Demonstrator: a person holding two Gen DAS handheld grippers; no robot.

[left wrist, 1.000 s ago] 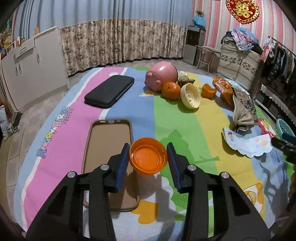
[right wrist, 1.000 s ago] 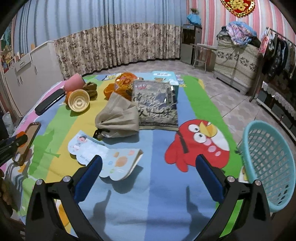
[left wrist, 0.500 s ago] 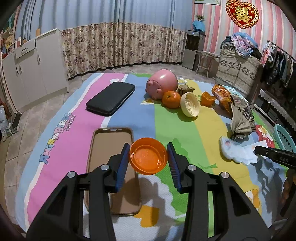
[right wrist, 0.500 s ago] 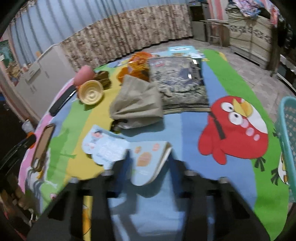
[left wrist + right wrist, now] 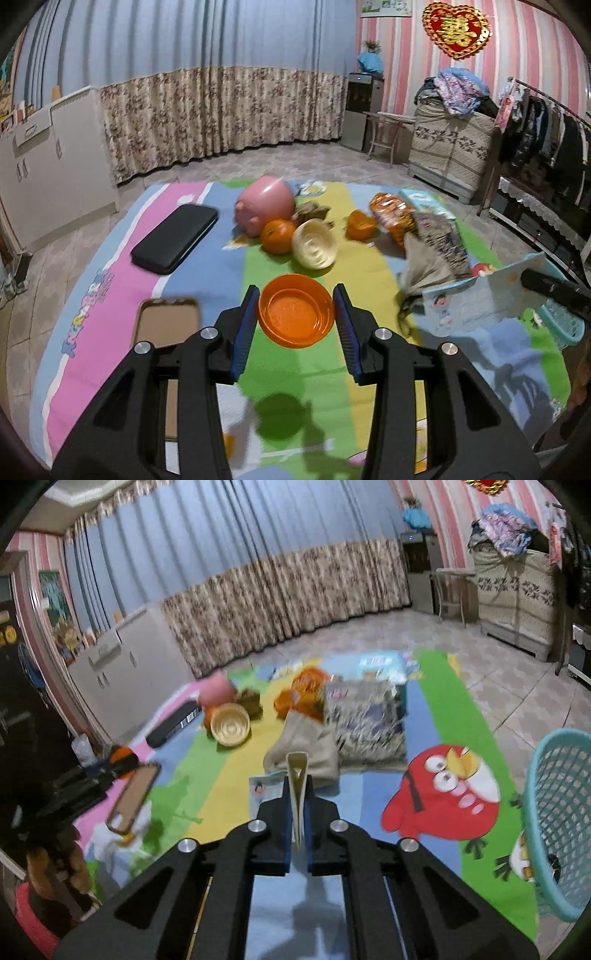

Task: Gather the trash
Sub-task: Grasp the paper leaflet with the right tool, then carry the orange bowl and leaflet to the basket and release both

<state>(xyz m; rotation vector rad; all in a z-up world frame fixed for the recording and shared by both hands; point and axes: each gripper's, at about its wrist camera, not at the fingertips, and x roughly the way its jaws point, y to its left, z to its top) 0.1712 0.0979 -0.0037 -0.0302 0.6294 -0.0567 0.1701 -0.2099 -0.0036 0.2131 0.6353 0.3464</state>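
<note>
My left gripper (image 5: pixel 295 299) is shut on a small orange bowl (image 5: pixel 296 315), held above the striped play mat (image 5: pixel 122 295). In the right wrist view my right gripper (image 5: pixel 297 786) is shut on the edge of a thin picture booklet (image 5: pixel 296 786), lifted off the mat and seen edge-on. The left wrist view shows the same booklet (image 5: pixel 476 299) raised at the right with the right gripper's black body (image 5: pixel 554 288) beside it. A teal mesh basket (image 5: pixel 561 812) stands at the right of the mat.
On the mat lie a beige crumpled bag (image 5: pixel 306 753), a printed wrapper (image 5: pixel 364 720), an orange snack bag (image 5: pixel 391 214), oranges (image 5: pixel 277 230), a cream bowl (image 5: pixel 314 248), a pink piggy bank (image 5: pixel 264 208), a black case (image 5: pixel 173 238) and a brown phone case (image 5: pixel 166 325).
My right gripper went from wide open to shut on the booklet and lifted it off the mat. The left gripper rose and moved forward with the orange bowl.
</note>
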